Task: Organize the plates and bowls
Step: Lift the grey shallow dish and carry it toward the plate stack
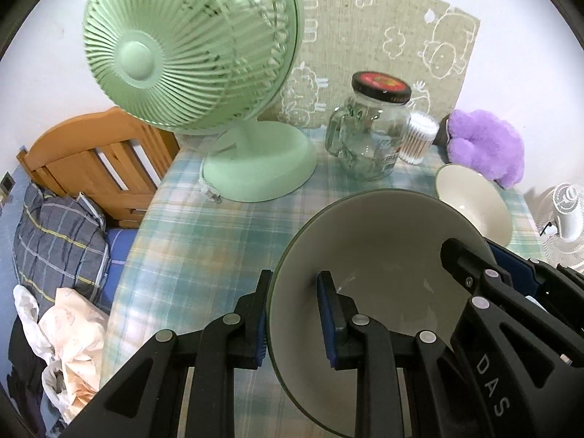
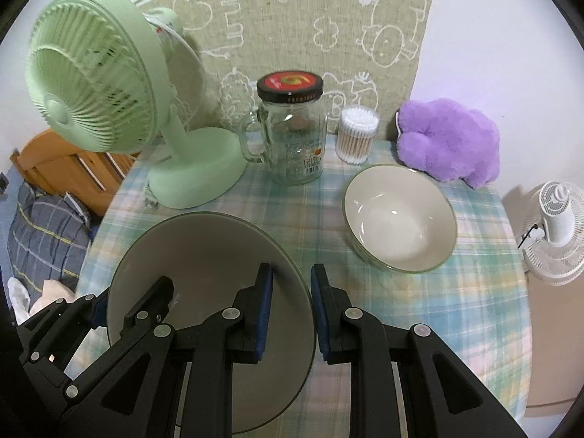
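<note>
A large cream bowl [image 1: 379,255] with a thin green rim sits at the near edge of the checked tablecloth [image 1: 204,233], and both tongs straddle its rim. The left gripper [image 1: 294,314] has one finger outside the bowl's left wall and one inside; the blue pads stand a little way apart with the rim between them, and whether they truly press it cannot be told. The right gripper [image 2: 291,308] straddles the opposite side in the same way, one pad inside the bowl, one outside, with a visible gap around the rim, so a firm hold cannot be confirmed either. The bowl's near edge is cut off by the frame and by the black finger linkages in both views.

A second cream bowl [image 2: 399,219] sits apart to the right on the cloth. Behind stand a lidded glass jar [image 2: 292,131] with a handle, a tub of cotton swabs [image 2: 357,135] just beside it, and a purple plush toy [image 2: 449,146]. A green desk fan [image 2: 109,84] stands at the left; a white fan [image 2: 554,226] stands off the table at the right, partly cropped
</note>
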